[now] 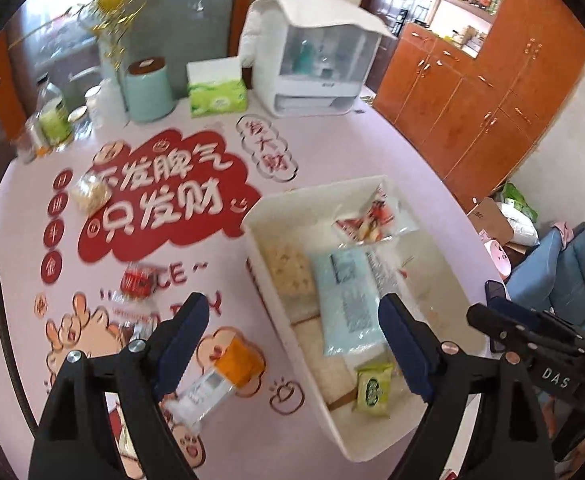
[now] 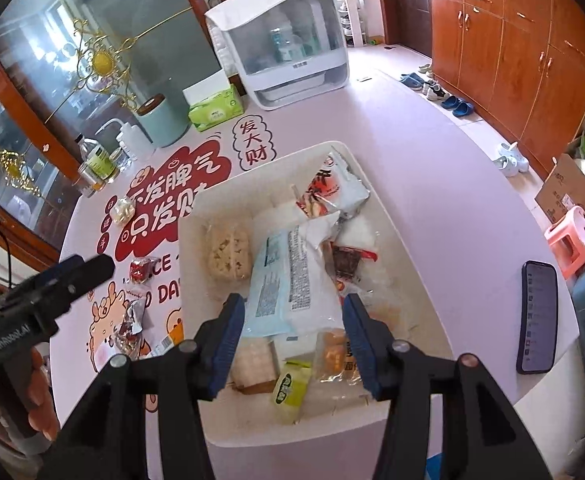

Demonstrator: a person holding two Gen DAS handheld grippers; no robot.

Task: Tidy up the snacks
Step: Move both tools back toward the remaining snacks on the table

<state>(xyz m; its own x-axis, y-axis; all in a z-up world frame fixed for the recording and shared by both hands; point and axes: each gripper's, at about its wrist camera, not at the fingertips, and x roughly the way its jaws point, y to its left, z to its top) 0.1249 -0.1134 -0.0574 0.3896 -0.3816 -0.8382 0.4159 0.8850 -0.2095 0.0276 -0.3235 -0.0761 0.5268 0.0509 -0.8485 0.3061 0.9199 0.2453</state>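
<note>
A white bin [image 1: 276,316] [image 2: 190,280] on the pink table holds several snack packs: a pale blue pack [image 1: 346,300] [image 2: 288,284], a cracker pack [image 1: 288,272] [image 2: 228,258], a small green pack [image 1: 372,388] [image 2: 290,390] and a red-and-white pack [image 1: 366,224] [image 2: 332,184]. My left gripper [image 1: 292,344] is open and empty above the bin's left wall. An orange-and-white snack [image 1: 220,380] lies under its left finger. My right gripper [image 2: 294,342] is open and empty over the bin's near half. A red snack [image 1: 136,282] [image 2: 140,272] and a pale puffed snack [image 1: 88,194] [image 2: 122,210] lie loose on the table.
At the table's back stand a white dish cabinet [image 1: 316,60] [image 2: 288,40], a green tissue box [image 1: 216,94] [image 2: 216,110], a mint canister [image 1: 148,90] [image 2: 162,122] and bottles [image 2: 96,164]. A phone [image 2: 538,316] lies right of the bin. More wrapped snacks [image 2: 130,326] lie left of the bin.
</note>
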